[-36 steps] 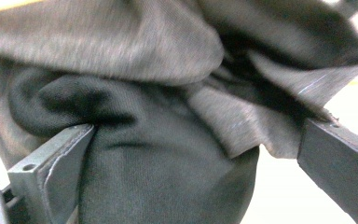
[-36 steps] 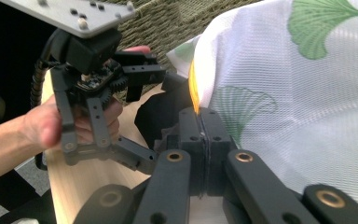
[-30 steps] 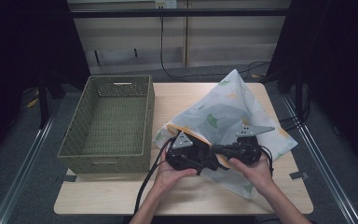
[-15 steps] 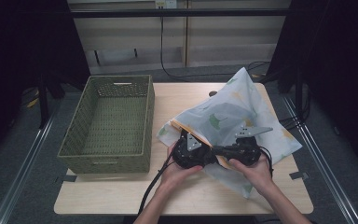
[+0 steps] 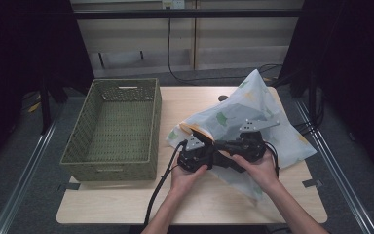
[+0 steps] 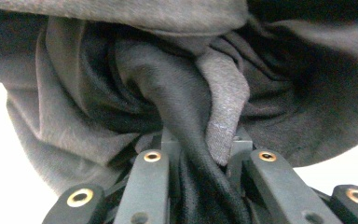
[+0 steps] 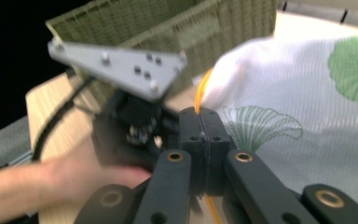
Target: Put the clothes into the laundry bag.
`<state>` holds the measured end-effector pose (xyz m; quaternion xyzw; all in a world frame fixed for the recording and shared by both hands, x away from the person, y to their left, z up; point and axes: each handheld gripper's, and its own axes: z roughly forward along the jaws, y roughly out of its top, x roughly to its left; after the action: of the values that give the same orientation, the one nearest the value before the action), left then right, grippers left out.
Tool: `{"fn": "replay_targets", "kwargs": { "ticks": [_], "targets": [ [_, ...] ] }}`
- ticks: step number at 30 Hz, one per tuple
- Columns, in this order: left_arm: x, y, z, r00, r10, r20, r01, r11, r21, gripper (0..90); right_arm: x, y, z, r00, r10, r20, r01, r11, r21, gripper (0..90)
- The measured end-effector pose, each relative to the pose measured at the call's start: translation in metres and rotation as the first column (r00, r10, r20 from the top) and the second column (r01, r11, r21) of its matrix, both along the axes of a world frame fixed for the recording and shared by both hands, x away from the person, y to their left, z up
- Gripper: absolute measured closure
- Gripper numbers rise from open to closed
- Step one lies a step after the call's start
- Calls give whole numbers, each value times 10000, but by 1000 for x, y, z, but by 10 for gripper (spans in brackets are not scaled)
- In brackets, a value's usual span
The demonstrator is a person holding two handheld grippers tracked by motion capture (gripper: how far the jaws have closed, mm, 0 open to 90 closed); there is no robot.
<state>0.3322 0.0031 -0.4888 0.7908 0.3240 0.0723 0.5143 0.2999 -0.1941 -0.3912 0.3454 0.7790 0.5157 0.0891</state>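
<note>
You hold both grippers low over the near right part of the table (image 5: 126, 204), close together and pointing toward each other. Your left gripper (image 6: 200, 154) has just been closing its jaws, and they now pinch a fold of dark grey cloth (image 6: 177, 93) that bunches up between the pads and hangs above them. In the high view that left gripper (image 5: 213, 157) sits at the mouth of the white mesh bag (image 5: 253, 105), which is printed with green leaf shapes and has an orange rim; the cloth sits inside the bag there.

Your right gripper (image 7: 206, 123) has its jaws pressed fully together, with the bag's thin orange edge (image 7: 201, 88) running out from between the pads, so it grips the bag by its rim. In the high view the right gripper (image 5: 224, 148) lies just right of the left one, on top of the bag.

The bag lies spread across the right half of the table, its far corner raised. The green woven basket (image 5: 114, 126) stands to the left, beside the bag; I cannot tell whether they touch.
</note>
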Motion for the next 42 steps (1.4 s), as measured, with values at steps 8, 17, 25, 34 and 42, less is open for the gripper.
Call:
{"fn": "replay_targets", "kwargs": {
  "ticks": [8,17,25,34,42],
  "targets": [
    [-14,-4,51,9904,646,1218,-489,9906,-1280,765,-18,14,62,9899,874,1116,-989,9898,1027,900],
    [-12,1,77,9640,1598,2127,-1302,9806,-1466,766,-42,1,82,9828,1138,1451,-1455,9621,2308,900],
    [8,5,10,9852,1487,848,-1492,9888,4,756,-40,-22,24,9981,567,-225,-515,9813,1856,900],
    [6,1,-6,9927,949,748,-1045,9850,1372,606,-34,-30,-23,9919,164,-1256,-56,9963,861,900],
    [-14,31,17,9966,-160,811,88,9961,883,174,-29,-36,-26,9924,-84,-1230,196,9958,896,899]
  ]
}}
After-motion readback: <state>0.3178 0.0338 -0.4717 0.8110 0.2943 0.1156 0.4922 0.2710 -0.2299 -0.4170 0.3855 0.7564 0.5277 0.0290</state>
